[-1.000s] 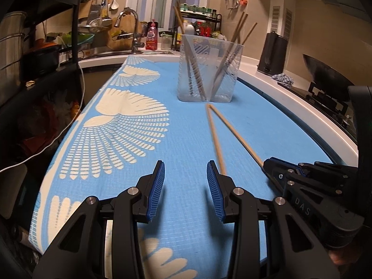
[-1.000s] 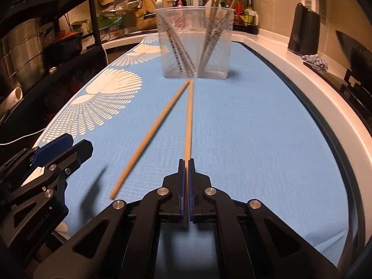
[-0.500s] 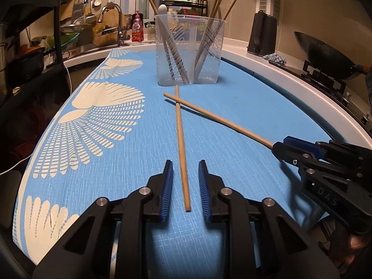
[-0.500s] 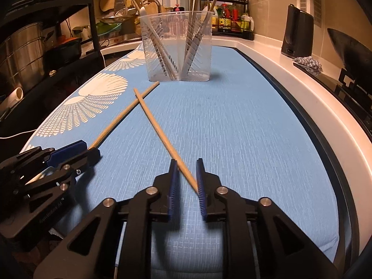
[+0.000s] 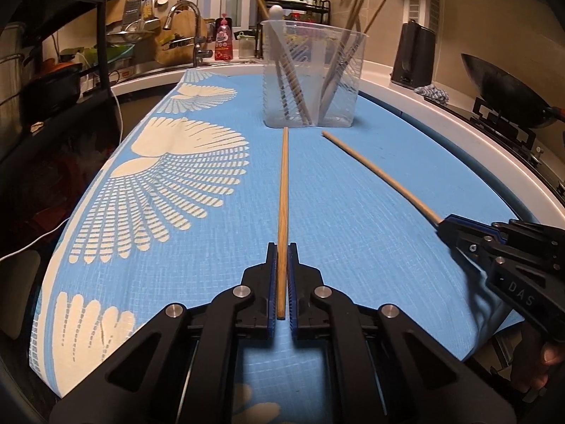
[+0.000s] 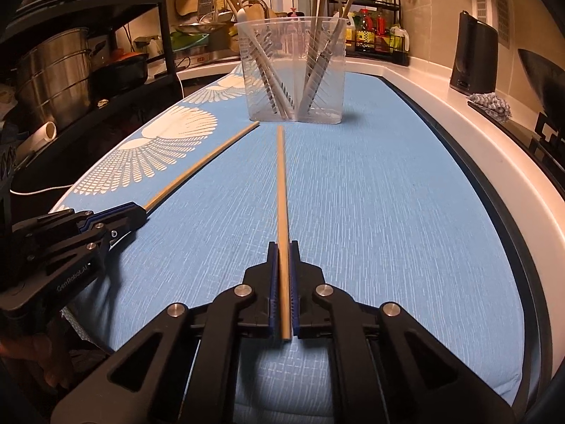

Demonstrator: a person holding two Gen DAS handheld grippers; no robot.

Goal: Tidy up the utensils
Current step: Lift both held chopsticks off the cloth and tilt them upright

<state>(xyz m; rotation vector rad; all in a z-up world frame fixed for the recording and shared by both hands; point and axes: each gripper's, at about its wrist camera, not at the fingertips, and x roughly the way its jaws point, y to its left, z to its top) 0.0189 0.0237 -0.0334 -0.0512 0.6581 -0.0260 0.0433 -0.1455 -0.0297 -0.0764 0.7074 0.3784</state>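
Two long wooden chopsticks lie over the blue patterned cloth (image 5: 353,212), both pointing toward a clear plastic utensil holder (image 5: 312,77) that holds several chopsticks and a white utensil. My left gripper (image 5: 281,247) is shut on one chopstick (image 5: 283,183) near its near end. My right gripper (image 6: 283,245) is shut on the other chopstick (image 6: 281,176). The right gripper also shows in the left wrist view (image 5: 446,224), holding its chopstick (image 5: 381,175). The left gripper shows in the right wrist view (image 6: 136,212) with its chopstick (image 6: 201,166). The holder also shows in the right wrist view (image 6: 293,70).
A black rack with steel pots (image 6: 53,74) stands at the left. A sink with faucet (image 5: 192,31) is behind the holder. A black kettle (image 5: 415,54), a grey cloth (image 5: 432,93) and a wok (image 5: 505,92) sit along the white counter edge on the right.
The left gripper has closed on its chopstick, and the right gripper has closed fully on the other. The chopsticks were crossed half a second ago and now lie apart, side by side.
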